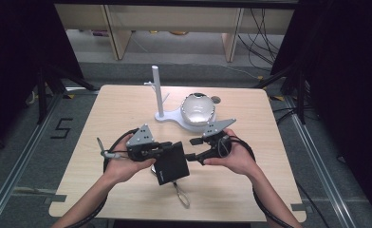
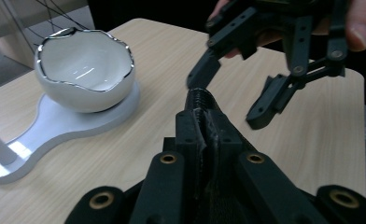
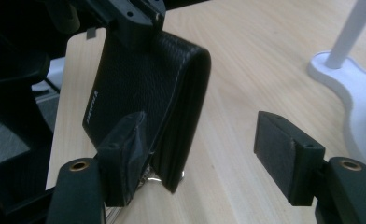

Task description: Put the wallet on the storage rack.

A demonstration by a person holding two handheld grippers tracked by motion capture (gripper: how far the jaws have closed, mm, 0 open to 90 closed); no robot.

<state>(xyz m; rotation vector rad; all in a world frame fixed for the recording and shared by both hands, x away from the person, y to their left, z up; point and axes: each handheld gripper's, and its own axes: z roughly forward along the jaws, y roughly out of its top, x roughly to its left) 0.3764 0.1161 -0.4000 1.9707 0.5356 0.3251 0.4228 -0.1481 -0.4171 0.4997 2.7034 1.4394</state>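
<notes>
Just in front of the egg-shaped white bowl (image 1: 198, 109), the left gripper (image 1: 167, 146) is clamped on a black leather wallet (image 1: 171, 163) held off the table. The right gripper (image 1: 193, 148), jaws apart, faces the wallet's folded edge, nearly touching.

Black "5" marked on floor (image 1: 60, 128), at nine o'clock from table (image 1: 127, 104). Small pale brand lettering on black wallet (image 3: 139, 93), too blurred to read.
</notes>
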